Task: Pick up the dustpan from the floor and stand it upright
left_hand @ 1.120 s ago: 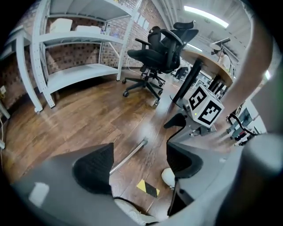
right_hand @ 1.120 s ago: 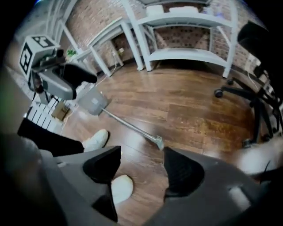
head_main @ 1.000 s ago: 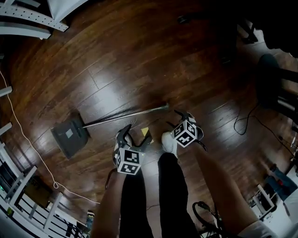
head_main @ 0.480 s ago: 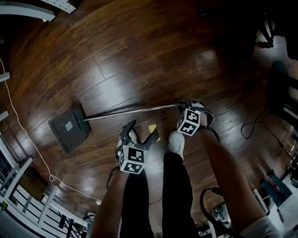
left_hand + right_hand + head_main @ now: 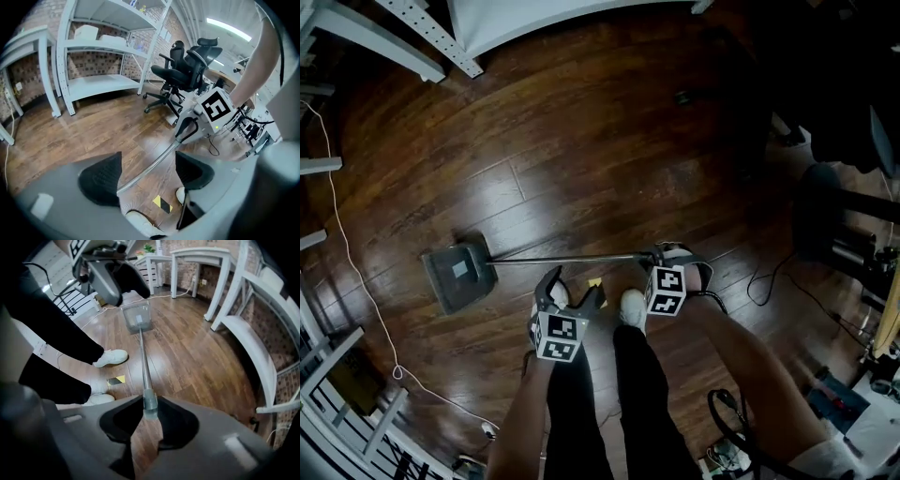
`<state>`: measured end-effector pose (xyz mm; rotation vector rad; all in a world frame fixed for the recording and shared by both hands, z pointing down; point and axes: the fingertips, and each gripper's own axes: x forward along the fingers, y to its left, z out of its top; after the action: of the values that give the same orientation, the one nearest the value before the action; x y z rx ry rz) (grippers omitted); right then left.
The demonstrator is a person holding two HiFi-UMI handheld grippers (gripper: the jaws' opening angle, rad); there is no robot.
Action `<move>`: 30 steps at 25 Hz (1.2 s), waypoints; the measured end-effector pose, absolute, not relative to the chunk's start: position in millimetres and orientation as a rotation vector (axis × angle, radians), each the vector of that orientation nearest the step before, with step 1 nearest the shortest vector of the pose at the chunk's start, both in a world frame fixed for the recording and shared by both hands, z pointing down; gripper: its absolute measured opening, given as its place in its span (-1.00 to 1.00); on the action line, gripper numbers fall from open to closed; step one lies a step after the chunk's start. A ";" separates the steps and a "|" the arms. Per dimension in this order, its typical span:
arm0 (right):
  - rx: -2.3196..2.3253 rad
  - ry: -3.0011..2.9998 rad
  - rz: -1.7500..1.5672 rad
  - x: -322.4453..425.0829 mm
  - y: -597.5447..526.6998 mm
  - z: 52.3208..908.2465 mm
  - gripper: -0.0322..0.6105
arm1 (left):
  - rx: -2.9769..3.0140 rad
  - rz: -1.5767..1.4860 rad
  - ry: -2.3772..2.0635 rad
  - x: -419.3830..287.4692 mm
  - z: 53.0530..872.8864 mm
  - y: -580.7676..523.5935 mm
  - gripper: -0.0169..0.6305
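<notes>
The grey dustpan lies on the wood floor at the left, and its long metal handle runs right toward me. My right gripper is shut on the handle's end cap, pointing steeply down; the pan shows far along the handle. My left gripper hovers just on my side of the handle at mid-length. Its jaws are closing. The handle passes between its pads without either one touching it. The right gripper shows at the handle's far end.
White metal shelving stands at the top left, with a white cable trailing down the left. A black office chair and a black cable are at the right. My white shoes and a yellow-black tape mark lie under the grippers.
The right gripper went from open beside the handle's end to shut on it and has raised it. The left gripper rose toward the handle and its jaws narrowed.
</notes>
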<state>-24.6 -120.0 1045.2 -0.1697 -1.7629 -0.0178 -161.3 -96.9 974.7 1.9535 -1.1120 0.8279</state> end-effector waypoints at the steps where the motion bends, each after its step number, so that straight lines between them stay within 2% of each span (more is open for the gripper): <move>1: -0.195 -1.757 -0.035 -30.5 -117.2 1021.9 -0.64 | 1.942 0.827 -1.130 -169.5 958.0 -95.9 0.22; 6: -0.313 -1.699 -0.114 -77.1 -129.6 924.7 -0.64 | 1.825 0.726 -1.358 -234.2 882.2 -99.5 0.22; 15: -0.393 -1.670 -0.201 -229.6 -101.3 787.6 -0.64 | 1.518 0.434 -1.825 -374.6 737.8 -45.1 0.21; 25: -0.457 -1.826 -0.196 -420.4 -41.3 697.3 -0.64 | 1.197 0.261 -2.092 -492.9 696.3 68.3 0.20; 30: -0.565 -1.902 -0.296 -514.1 22.7 687.7 -0.64 | 1.056 0.094 -2.223 -543.5 682.7 114.0 0.19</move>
<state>-514.1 22.7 687.7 -0.5654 -1.9020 -0.2960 -543.5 114.0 682.7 1.0560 -2.2234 0.0942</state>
